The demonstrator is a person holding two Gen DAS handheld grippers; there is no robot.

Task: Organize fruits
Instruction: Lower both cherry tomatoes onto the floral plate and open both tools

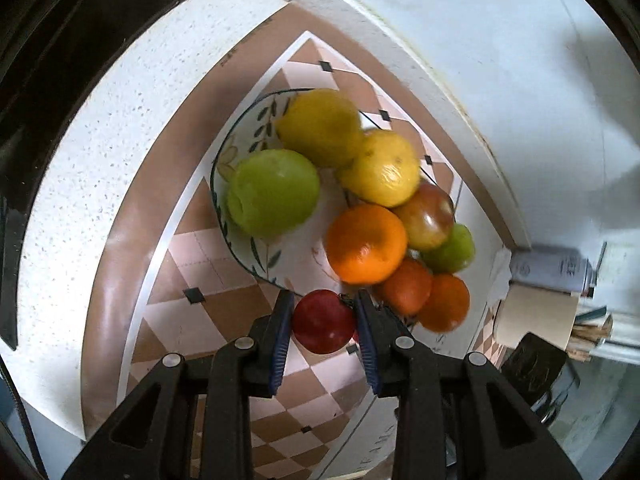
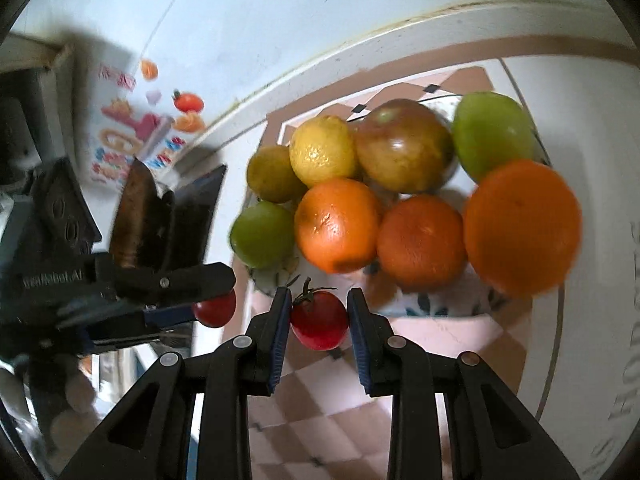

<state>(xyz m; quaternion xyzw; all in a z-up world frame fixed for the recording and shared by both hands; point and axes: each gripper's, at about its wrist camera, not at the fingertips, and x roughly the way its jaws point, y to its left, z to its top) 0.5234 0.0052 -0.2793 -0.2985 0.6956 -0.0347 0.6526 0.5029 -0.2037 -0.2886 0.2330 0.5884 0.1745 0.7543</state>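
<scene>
Each hand-held gripper pinches 1 red tomato just short of the plate: the left hand-held gripper and its tomato, the right hand-held gripper and its stemmed tomato, the plate's near rim straight ahead of both.

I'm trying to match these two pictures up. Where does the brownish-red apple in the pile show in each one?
Left wrist view: the brownish-red apple sits right of centre, tucked between the yellow lemon and a small green fruit.
Right wrist view: the same apple is at upper centre, behind the oranges.
Shared landmark: the leaf-patterned plate that holds the pile.
</scene>
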